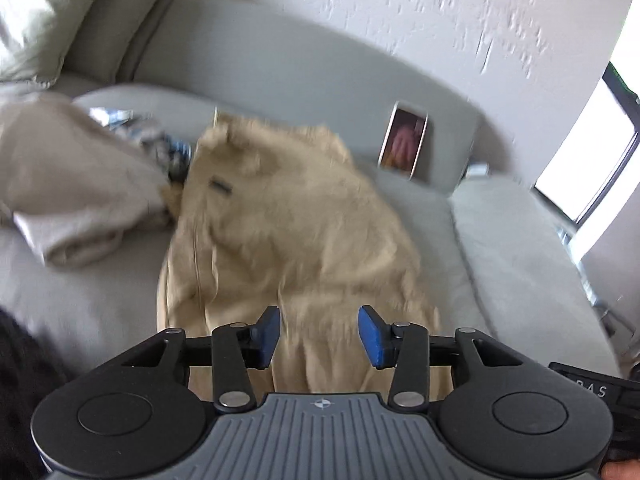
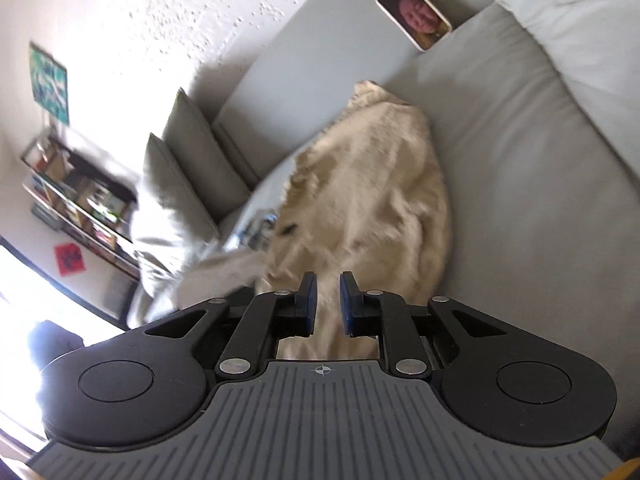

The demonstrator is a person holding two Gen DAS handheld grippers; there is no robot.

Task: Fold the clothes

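Tan cotton trousers (image 1: pixel 288 232) lie lengthwise on the pale grey sofa cushion (image 1: pixel 516 248) in the left wrist view, waistband at the far end and legs running toward the camera. The left gripper (image 1: pixel 319 338) hangs over the near leg fabric with its blue pads (image 1: pixel 267 334) standing moderately apart and nothing pinched between them. To the left, touching the waistband edge, sits a folded beige garment (image 1: pixel 68 184) with a patterned blue-and-white cloth (image 1: pixel 156 140) behind it. A white-cased phone (image 1: pixel 404 140) leans against the backrest.

From the right wrist view the same trousers (image 2: pixel 372 196) stretch away toward the backrest, rumpled rather than flat. The right gripper (image 2: pixel 328 306) hovers over the near end, its jaws narrow but with a clear gap, gripping nothing. Grey throw pillows (image 2: pixel 188 172) stand at the left, and the phone (image 2: pixel 414 12) shows near the top.

Because the cloth is bunched, a narrow pinch could catch only one layer, so the fold would come out crooked. A careless drag could also disturb the folded garment beside it.
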